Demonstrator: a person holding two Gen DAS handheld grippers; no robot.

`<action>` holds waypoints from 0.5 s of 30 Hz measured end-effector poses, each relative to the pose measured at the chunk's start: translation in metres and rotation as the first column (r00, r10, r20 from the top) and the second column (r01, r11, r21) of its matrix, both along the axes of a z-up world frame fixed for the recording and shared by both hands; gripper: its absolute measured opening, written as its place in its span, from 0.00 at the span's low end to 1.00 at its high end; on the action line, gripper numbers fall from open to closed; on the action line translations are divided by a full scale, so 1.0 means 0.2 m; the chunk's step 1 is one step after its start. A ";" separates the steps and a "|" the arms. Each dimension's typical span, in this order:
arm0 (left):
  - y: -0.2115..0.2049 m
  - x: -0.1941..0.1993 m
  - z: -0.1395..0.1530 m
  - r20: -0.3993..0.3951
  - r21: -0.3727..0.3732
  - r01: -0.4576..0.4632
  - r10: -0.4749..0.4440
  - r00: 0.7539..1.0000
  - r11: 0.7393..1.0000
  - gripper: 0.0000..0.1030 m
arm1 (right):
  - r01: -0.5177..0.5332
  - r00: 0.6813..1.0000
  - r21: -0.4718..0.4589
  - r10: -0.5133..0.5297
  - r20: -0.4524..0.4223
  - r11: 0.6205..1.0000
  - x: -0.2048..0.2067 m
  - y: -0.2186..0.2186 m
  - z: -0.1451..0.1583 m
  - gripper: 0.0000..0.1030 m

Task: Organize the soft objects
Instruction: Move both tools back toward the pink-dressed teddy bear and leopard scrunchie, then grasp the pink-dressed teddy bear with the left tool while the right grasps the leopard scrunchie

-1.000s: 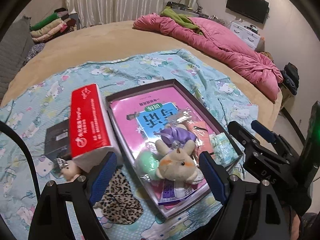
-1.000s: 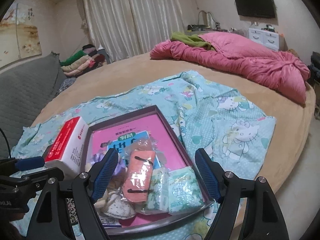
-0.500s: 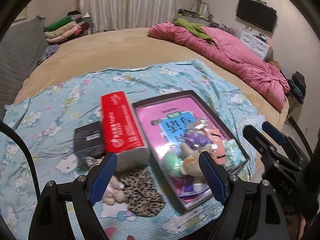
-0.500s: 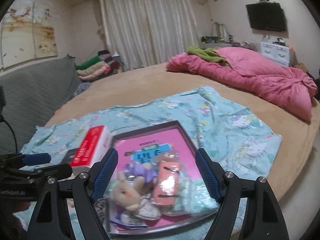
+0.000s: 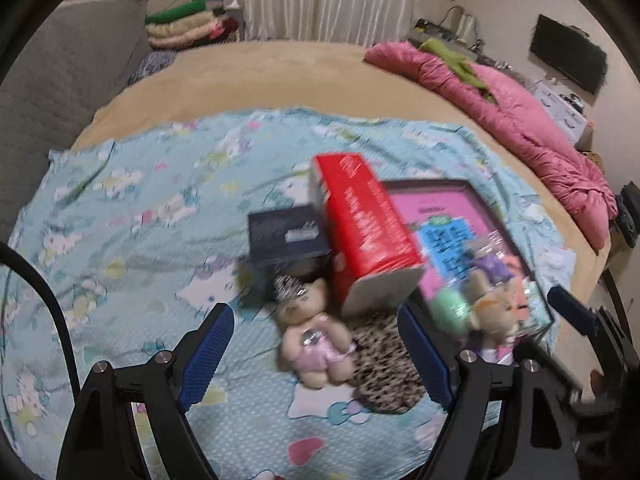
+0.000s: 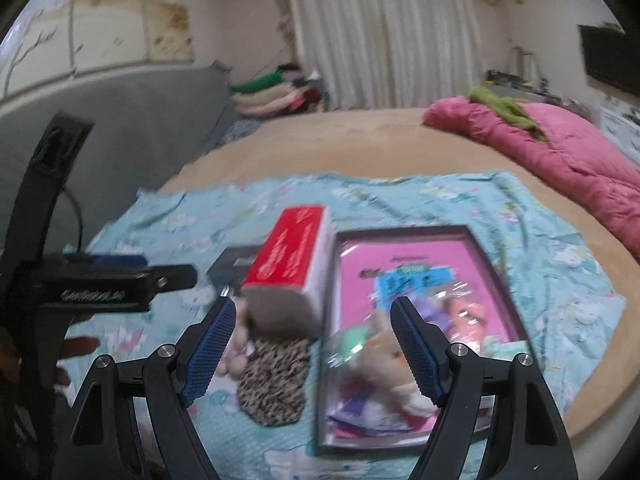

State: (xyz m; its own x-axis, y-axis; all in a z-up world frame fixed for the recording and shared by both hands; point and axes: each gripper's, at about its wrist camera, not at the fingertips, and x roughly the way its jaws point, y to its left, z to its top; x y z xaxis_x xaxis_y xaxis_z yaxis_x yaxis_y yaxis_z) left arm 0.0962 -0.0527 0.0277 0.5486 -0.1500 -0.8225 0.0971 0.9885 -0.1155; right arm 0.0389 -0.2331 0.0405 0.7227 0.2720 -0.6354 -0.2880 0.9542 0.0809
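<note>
A small teddy bear in a pink outfit [image 5: 314, 340] lies on the blue cartoon-print sheet, beside a leopard-print cloth [image 5: 384, 368]. My left gripper [image 5: 316, 356] is open and empty, its fingers either side of the bear, above it. A dark tray [image 6: 404, 236] with a pink book holds a tan plush [image 6: 394, 354], a green soft thing [image 6: 352, 340] and packets. My right gripper [image 6: 312, 348] is open and empty above the leopard cloth [image 6: 276, 380] and the tray's left edge. The left gripper's side also shows in the right wrist view [image 6: 120, 280].
A red tissue box [image 5: 364, 232] and a dark small box [image 5: 286, 236] stand behind the bear. A pink quilt [image 5: 520, 120] lies at the far right of the tan bed. Folded clothes [image 5: 188, 28] and a grey sofa are at the back left.
Both grippers have swung left: the tray slid right in both views, and the teddy bear and leopard cloth have come between the left fingers. Both stay open.
</note>
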 end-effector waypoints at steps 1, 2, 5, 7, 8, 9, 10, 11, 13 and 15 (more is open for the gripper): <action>0.01 0.01 -0.03 -0.021 -0.003 -0.003 0.003 1.000 1.000 0.81 | -0.030 0.999 -0.018 0.030 -0.018 0.999 0.00 0.05 -0.04 0.78; 0.03 0.01 -0.07 -0.041 -0.005 -0.008 0.008 0.999 1.000 0.81 | -0.055 0.998 -0.040 0.054 -0.039 0.998 0.00 0.08 -0.07 0.78; 0.06 0.04 -0.19 -0.091 -0.021 -0.020 0.018 0.996 1.000 0.81 | -0.135 0.988 -0.134 0.122 -0.097 0.982 0.00 0.21 -0.20 0.78; 0.06 0.06 -0.26 -0.124 -0.032 -0.018 0.014 0.992 0.999 0.81 | -0.175 0.980 -0.189 0.152 -0.130 0.966 0.01 0.27 -0.28 0.78; 0.07 0.08 -0.29 -0.142 -0.034 -0.020 0.015 0.990 0.999 0.81 | -0.189 0.976 -0.201 0.162 -0.143 0.961 0.01 0.29 -0.30 0.78; 0.07 0.09 -0.32 -0.160 -0.041 -0.021 0.014 0.987 0.999 0.81 | -0.202 0.973 -0.216 0.171 -0.155 0.955 0.02 0.31 -0.33 0.78; 0.07 0.11 -0.35 -0.173 -0.048 -0.023 0.014 0.985 0.999 0.81 | -0.217 0.969 -0.234 0.181 -0.168 0.948 0.03 0.33 -0.36 0.78; 0.07 0.12 -0.38 -0.192 -0.053 -0.024 0.013 0.981 0.998 0.81 | -0.225 0.967 -0.245 0.186 -0.173 0.943 0.03 0.34 -0.38 0.78; 0.07 0.16 -0.44 -0.227 -0.068 -0.028 0.012 0.974 0.997 0.81 | -0.240 0.963 -0.276 0.192 -0.190 0.931 0.04 0.37 -0.43 0.79; 0.08 0.18 -0.47 -0.250 -0.083 -0.036 0.014 0.968 0.996 0.81 | -0.248 0.959 -0.305 0.188 -0.212 0.920 0.06 0.39 -0.48 0.77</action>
